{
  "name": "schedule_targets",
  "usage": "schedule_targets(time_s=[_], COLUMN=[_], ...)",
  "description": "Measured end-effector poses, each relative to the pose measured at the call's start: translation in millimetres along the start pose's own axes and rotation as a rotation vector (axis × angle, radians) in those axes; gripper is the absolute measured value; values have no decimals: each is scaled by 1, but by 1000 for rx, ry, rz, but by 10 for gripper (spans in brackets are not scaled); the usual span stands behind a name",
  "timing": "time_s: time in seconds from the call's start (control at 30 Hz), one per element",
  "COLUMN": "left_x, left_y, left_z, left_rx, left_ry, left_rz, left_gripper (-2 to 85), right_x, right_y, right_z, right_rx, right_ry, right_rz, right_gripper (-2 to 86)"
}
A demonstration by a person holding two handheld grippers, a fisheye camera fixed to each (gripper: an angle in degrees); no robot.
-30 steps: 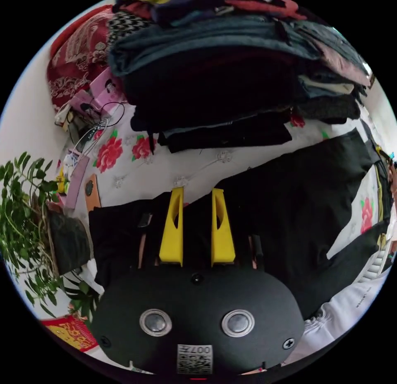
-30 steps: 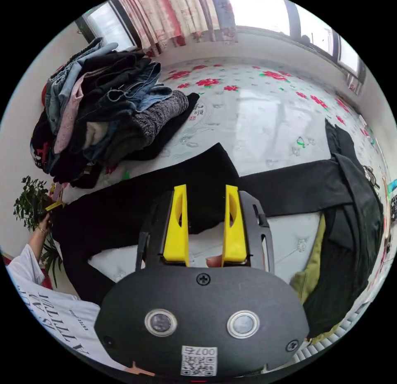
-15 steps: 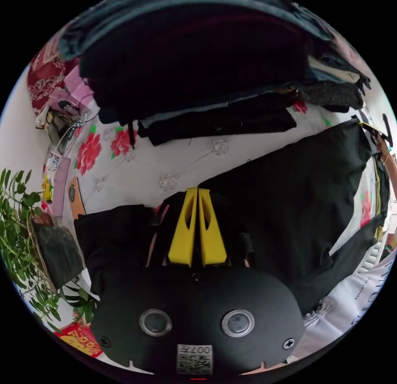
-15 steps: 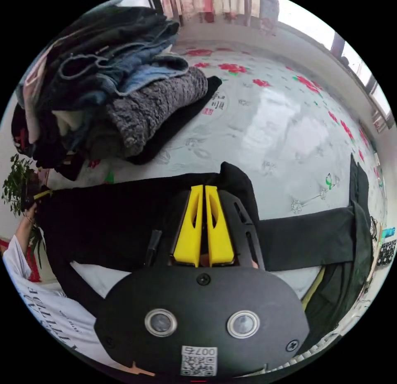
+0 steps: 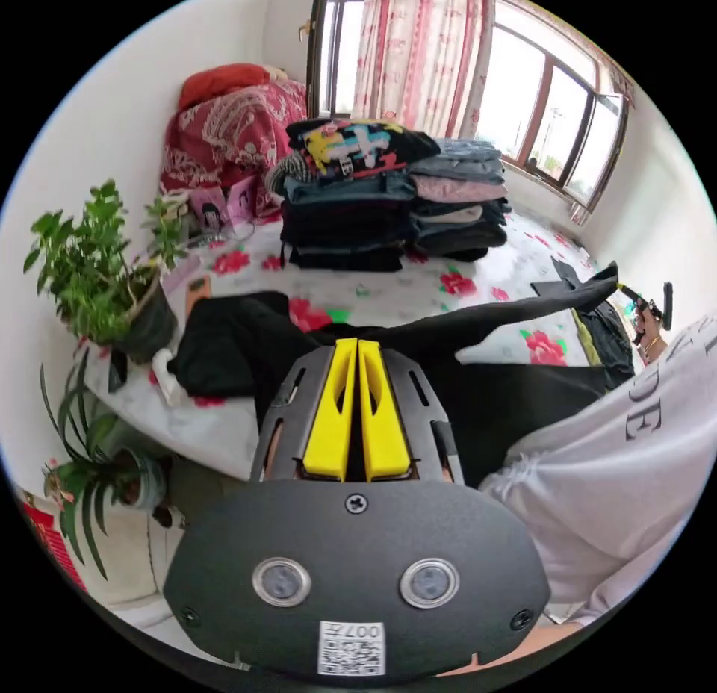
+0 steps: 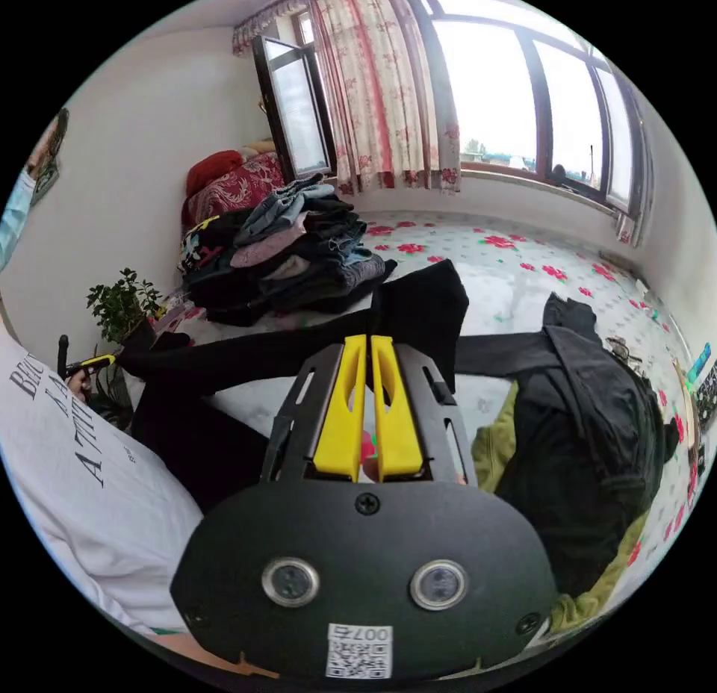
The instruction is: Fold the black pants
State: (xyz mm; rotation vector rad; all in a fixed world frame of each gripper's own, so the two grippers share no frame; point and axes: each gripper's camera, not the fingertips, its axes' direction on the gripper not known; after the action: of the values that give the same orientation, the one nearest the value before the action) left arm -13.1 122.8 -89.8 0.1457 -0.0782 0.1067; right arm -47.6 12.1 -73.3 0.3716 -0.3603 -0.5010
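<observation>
Black pants [image 5: 478, 327] stretched taut in the air above the floral bed [image 5: 388, 293], one end pinched in the closed left hand-held gripper [image 5: 357, 349], the other in the closed right hand-held gripper [image 6: 367, 346]; a slack portion hangs toward the person's white shirt [image 5: 627, 454]. Risk, judged: thin fabric may slip from either pair of jaws, or the hanging portion may snag the dark jacket [image 6: 590, 439] lying close beside it. The cloth actually between the jaws is hard to make out; waistband and hems cannot be told apart. Stacked clothes [image 5: 388, 200] and a potted plant [image 5: 97, 275] stand nearby
</observation>
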Motion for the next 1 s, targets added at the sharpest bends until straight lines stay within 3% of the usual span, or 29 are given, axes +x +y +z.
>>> schedule_targets(time_s=[0.07,0.13,0.2,0.33,0.77,1.0], left_x=[0,-6,-20,-53,-93,-115], left_y=[43,83,123,160,188,181], left_z=[20,44,59,45,63,79], left_rx=[-108,-226,-268,-112,-40,-129], left_ry=[46,67,110,186,238,165], left_rz=[-74,-184,-363,-633,-837,-852], left_gripper=[-9,-9,-9,-6,72,82], right_x=[27,48,65,94,149,155], right_y=[86,148,195,244,261,225], right_z=[11,13,4,-21,14,25], right_rx=[-207,-295,-277,-123,-10,-95], right_ry=[13,18,-43,-120,-188,-170], right_rz=[226,409,568,773,972,814], right_gripper=[2,6,17,50,71,15])
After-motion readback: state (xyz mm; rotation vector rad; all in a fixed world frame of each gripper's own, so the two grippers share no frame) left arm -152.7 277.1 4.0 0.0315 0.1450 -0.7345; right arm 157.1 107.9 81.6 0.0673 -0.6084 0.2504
